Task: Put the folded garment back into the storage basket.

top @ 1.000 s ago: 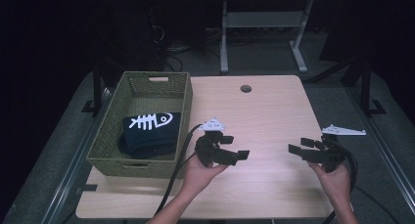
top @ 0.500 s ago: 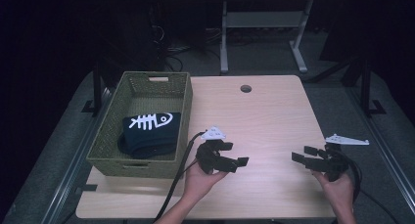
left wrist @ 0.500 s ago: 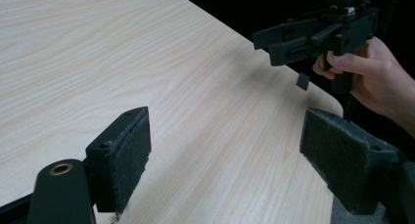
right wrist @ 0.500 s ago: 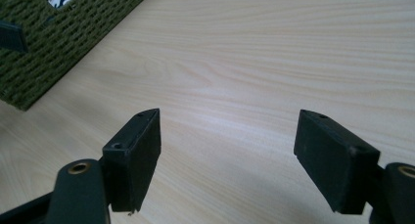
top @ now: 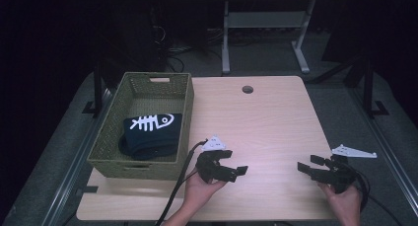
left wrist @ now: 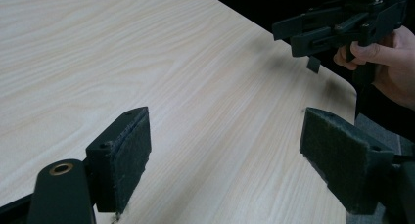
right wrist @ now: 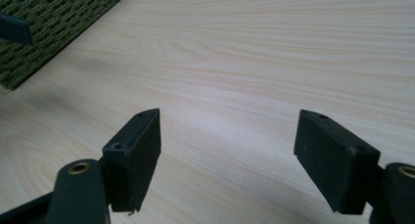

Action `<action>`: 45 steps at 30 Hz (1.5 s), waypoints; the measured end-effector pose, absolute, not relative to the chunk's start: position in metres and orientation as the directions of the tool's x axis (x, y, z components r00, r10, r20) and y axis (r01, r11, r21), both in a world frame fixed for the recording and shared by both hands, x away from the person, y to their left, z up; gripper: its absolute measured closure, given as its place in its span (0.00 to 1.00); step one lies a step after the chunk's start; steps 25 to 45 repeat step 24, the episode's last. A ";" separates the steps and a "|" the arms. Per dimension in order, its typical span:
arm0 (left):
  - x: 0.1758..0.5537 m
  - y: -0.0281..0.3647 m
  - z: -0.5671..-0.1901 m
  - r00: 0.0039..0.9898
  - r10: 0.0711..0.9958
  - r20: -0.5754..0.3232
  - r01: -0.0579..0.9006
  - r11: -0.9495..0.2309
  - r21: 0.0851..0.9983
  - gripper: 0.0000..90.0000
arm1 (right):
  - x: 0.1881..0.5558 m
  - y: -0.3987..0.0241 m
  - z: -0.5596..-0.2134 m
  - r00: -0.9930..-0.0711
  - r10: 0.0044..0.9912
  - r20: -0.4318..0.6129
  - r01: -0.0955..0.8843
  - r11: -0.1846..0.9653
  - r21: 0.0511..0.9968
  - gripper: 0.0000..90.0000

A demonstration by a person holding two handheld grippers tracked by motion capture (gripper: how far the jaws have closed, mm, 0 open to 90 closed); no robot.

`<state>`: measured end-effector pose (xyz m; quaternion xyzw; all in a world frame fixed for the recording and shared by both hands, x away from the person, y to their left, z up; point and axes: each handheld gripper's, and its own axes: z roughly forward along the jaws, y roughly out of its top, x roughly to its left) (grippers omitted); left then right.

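Both tools stand wide and empty: the left tool hovers low over the worktop just beside the basket, the right tool near the worktop's right edge. Apparently nothing awaits gripping, since the folded dark cloth already lies inside the basket.

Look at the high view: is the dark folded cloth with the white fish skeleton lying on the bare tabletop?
No, the cloth lies inside the woven basket at the table's left side.
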<state>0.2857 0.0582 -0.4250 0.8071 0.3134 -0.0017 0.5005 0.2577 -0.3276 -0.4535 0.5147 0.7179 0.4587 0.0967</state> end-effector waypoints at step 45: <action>0.257 0.078 -0.453 0.832 0.474 -0.287 0.487 -0.378 0.788 0.21 | 0.226 -0.332 -0.459 -0.449 0.845 0.291 0.621 0.061 0.781 0.24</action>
